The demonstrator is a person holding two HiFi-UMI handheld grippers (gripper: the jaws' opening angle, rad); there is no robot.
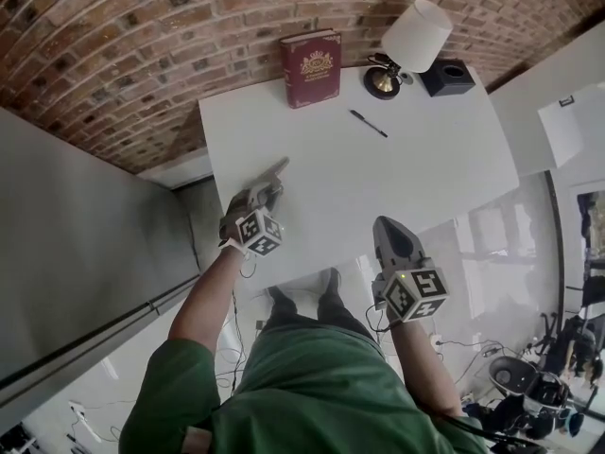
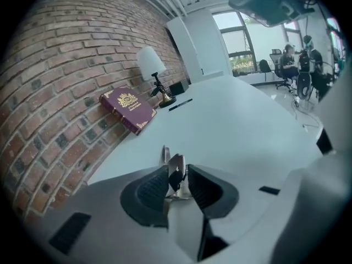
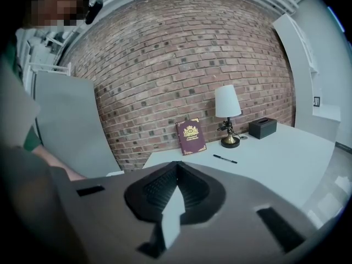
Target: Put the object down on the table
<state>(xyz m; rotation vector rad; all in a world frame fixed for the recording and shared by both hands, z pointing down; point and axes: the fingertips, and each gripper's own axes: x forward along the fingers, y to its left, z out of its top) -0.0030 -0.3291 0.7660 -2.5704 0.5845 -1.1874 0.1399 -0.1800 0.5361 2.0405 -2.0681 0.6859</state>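
since the left claw (image 1: 267, 189) stands loosened around the slim silvery metal object (image 2: 175, 166), its pads apparently not pinching it, the piece could tip or skid off the left edge of the white tabletop (image 1: 397, 178), just beside it towards the near corner. its long axis follows the claw's line, tip aimed at the far right corner. the right claw (image 3: 176, 172) is clenched and empty.

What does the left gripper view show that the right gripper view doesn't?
Only left: a metal object between the parted jaws of the left gripper, and people seated by windows. Only right: the right gripper, jaws together and empty, and a grey partition. Both: the book against the brick wall, lamp, pen, box and table.
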